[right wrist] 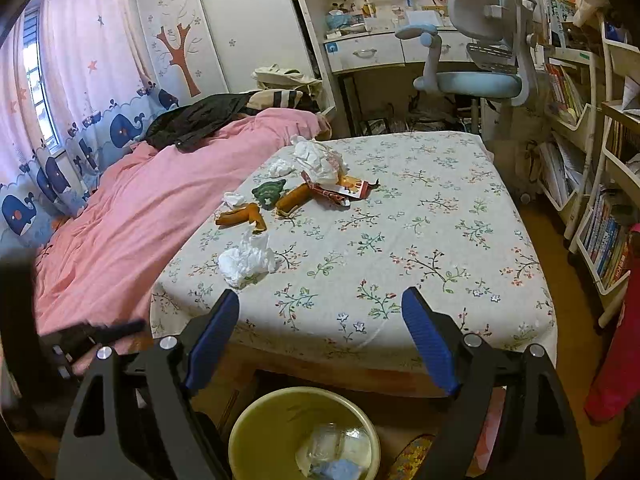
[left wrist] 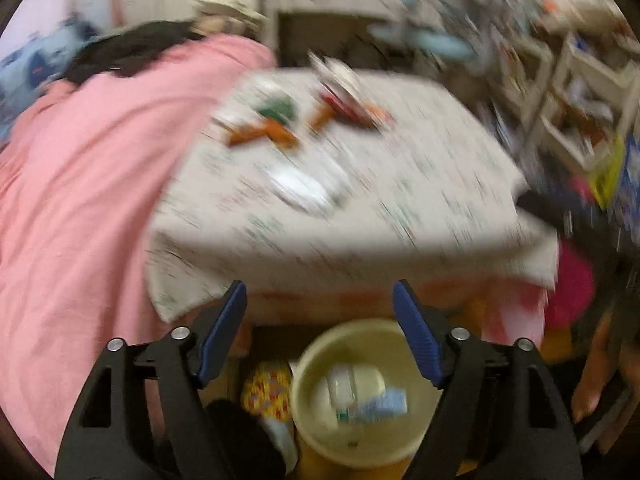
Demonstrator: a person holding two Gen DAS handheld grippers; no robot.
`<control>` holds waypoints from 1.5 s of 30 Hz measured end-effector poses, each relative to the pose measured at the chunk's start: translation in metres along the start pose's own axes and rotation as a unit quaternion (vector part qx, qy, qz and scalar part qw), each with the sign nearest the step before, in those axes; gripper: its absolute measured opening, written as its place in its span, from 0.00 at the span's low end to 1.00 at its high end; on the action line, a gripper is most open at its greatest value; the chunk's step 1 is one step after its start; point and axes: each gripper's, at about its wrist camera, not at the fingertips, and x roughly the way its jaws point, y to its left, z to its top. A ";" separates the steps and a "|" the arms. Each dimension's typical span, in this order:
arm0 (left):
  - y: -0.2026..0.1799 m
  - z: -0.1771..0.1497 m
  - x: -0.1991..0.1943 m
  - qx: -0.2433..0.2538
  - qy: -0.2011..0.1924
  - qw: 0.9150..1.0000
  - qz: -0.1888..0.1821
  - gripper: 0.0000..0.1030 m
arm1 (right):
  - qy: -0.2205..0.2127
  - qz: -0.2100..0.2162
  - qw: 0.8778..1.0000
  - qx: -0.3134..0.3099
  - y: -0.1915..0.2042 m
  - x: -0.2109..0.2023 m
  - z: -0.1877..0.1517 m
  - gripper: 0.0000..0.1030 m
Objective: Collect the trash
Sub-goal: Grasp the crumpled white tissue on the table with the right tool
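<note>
Some trash is sitting in the bin (right wrist: pixel 304 436) (tissues (right wrist: pixel 248 258) and peels (right wrist: pixel 242 216) are waiting on the worktop (right wrist: pixel 420 220)); both grippers' jaws are gaping, empty.

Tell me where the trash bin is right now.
The yellow trash bin sits on the floor at the near edge of the floral-covered table, bottom centre in both wrist views, already holding some trash; both open grippers hover over it.

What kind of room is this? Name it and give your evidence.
Most likely a child's bedroom: a pink duvet on a bed, whale-print curtains, and a study desk with a blue chair.
</note>
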 end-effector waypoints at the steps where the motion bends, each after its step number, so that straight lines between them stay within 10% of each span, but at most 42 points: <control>1: 0.006 0.002 -0.005 -0.014 -0.016 1.000 0.012 0.74 | 0.001 0.001 1.000 -0.003 0.002 0.001 0.000 0.78; 32: 0.054 0.071 -0.038 -0.075 -0.154 0.982 0.078 0.85 | -0.014 0.013 0.999 -0.041 0.029 0.008 0.013 0.80; 45: 0.121 0.113 0.013 -0.135 -0.113 0.975 0.133 0.85 | 0.049 0.041 0.991 -0.114 0.075 0.066 0.020 0.80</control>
